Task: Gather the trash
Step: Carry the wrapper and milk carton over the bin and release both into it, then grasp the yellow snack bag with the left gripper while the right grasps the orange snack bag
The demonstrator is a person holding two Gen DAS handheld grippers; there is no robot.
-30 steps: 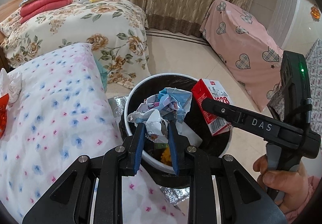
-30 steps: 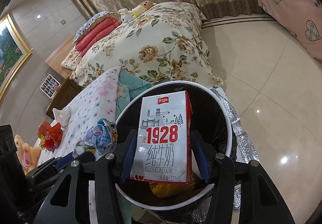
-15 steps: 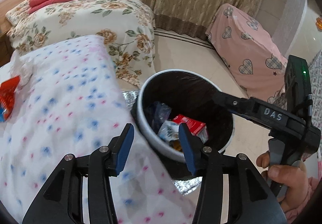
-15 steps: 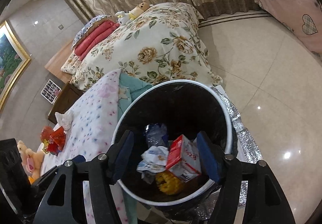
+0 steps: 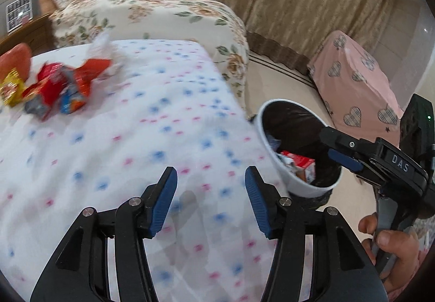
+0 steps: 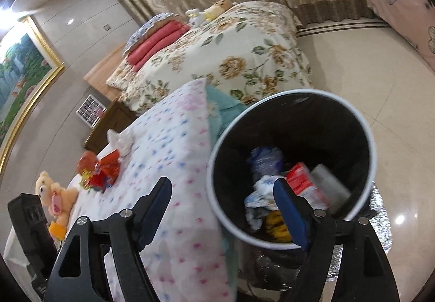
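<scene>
The white-rimmed trash bin [image 5: 288,182] [image 6: 364,122] with a black liner stands on the floor beside the bed. Inside lie the red milk carton [image 6: 304,182] [image 5: 297,160], crumpled paper [image 6: 258,196] and something yellow [image 6: 274,226]. Red snack wrappers [image 5: 59,87] [image 6: 102,170] and a white tissue [image 6: 121,141] lie on the dotted white bedspread [image 5: 152,133]. My left gripper [image 5: 210,196] is open and empty over the bedspread. My right gripper [image 6: 225,212] is open and empty at the bin's near left rim; it also shows in the left wrist view [image 5: 342,150].
A flowered bed [image 5: 168,16] with red pillows and soft toys is behind. A pink heart-print cover [image 5: 353,84] stands at the right by the curtains. Plush toys [image 6: 55,193] lie at the bedspread's far end. Shiny tile floor [image 6: 394,90] surrounds the bin.
Both grippers opened; the crumpled paper and the milk carton dropped into the bin. My left gripper then swung left over the bedspread, and my right gripper shifted left off the bin.
</scene>
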